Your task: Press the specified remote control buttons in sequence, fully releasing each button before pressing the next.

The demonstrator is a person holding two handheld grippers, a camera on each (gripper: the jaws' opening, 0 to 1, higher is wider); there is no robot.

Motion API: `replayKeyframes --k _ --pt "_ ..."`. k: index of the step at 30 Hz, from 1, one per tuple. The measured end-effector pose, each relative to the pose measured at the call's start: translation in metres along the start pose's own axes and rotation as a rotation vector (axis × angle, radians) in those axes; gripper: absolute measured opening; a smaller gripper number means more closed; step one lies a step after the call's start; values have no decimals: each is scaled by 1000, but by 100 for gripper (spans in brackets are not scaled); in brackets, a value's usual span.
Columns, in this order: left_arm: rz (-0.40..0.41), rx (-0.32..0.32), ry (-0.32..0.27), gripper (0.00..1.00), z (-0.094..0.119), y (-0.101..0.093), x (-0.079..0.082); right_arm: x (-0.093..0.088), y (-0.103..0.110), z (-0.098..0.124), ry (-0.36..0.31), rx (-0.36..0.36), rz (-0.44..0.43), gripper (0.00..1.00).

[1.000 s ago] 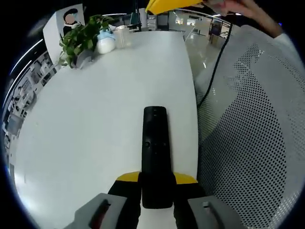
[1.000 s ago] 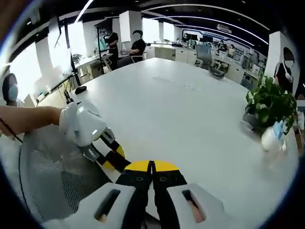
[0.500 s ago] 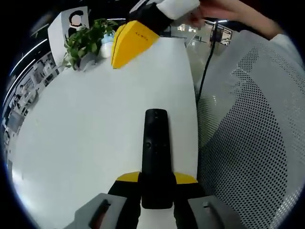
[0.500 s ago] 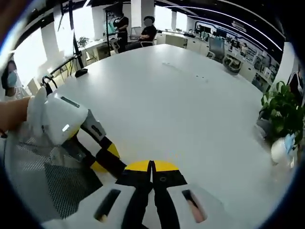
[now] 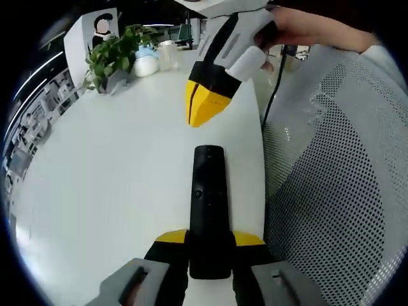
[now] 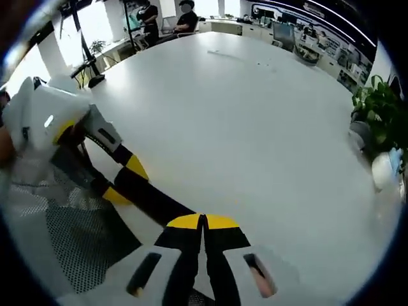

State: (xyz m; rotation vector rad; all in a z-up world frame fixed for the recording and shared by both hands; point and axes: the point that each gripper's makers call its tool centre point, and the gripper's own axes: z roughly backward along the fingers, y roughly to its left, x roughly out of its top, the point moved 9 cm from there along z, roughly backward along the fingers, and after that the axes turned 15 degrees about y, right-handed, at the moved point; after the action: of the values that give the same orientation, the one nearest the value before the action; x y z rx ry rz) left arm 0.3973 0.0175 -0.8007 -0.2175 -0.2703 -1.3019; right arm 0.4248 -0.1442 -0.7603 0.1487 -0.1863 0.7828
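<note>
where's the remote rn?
In the left gripper view the black remote is clamped in the left gripper over the white table, the right gripper just beyond its far end.

No legible text, labels, brands or numbers. Remote control (image 5: 208, 204): button markings too small to read. Poster (image 5: 95, 29) behind the plant (image 5: 115, 51): a figure graphic, no readable lettering. Yellow tips of the right gripper (image 5: 203, 105): no readable marking.

We've got bright, even overhead light, the white bench (image 5: 115, 185) nearly glaring; fisheye bending curves the edges, and the hand (image 5: 306, 29) at top smears with blur.
</note>
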Motion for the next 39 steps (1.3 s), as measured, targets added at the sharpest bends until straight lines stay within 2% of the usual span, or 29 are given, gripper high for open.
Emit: replayKeyframes --k 15,19,28,31,33,39 --pt "-49 -11 -13 24 0 -2 1 -14 6 -18 137 -4 83 0" --pt "-53 -17 -19 24 0 -3 1 -15 8 -19 149 -20 129 0" --pt "-47 -23 -25 24 0 -3 1 -15 6 -18 148 -3 101 0" --pt "-45 -23 -25 24 0 -3 1 -15 12 -19 150 4 131 0" --pt "-44 -23 -26 24 0 -3 1 -14 10 -20 152 -28 167 0" --pt "-39 -28 -29 24 -1 -2 1 -12 7 -20 144 -4 132 0"
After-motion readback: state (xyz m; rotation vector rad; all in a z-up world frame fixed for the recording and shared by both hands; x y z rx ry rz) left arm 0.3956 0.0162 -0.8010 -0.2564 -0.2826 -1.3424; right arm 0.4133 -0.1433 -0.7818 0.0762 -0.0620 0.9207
